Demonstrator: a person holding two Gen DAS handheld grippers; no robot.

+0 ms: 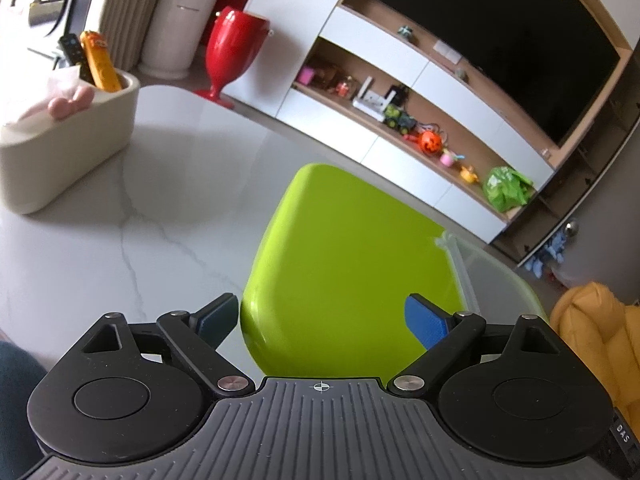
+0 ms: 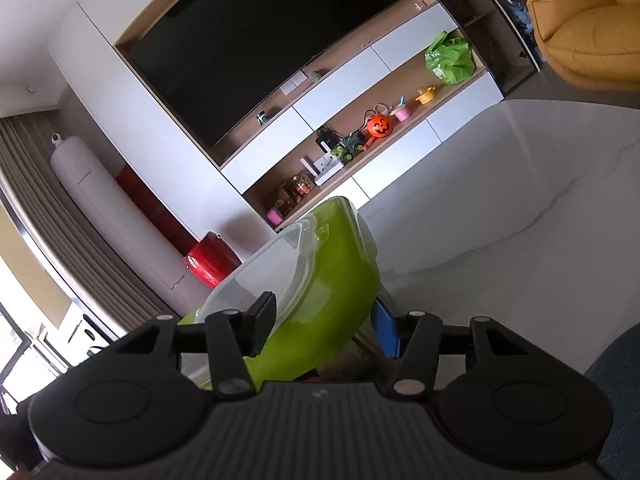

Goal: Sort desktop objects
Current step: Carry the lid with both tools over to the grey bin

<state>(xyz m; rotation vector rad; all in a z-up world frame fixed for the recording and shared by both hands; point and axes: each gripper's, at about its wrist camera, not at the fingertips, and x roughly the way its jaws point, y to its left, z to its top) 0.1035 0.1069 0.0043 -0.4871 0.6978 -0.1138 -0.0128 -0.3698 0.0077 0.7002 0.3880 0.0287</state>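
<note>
I brace the green box [image 1: 344, 264] between my wide left gripper [image 1: 324, 320] while my right gripper [image 2: 324, 328] half-closes around its edge to steady it.

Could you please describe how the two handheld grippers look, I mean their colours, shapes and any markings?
Both are black, with a ribbed grey body and two round black discs at the sides. Silver pins join the jointed black linkage arms. The left gripper has blue ribbed pads and a small white crosshair mark. The right gripper shows one blue pad, one dark finger, and a faint white mark.
</note>
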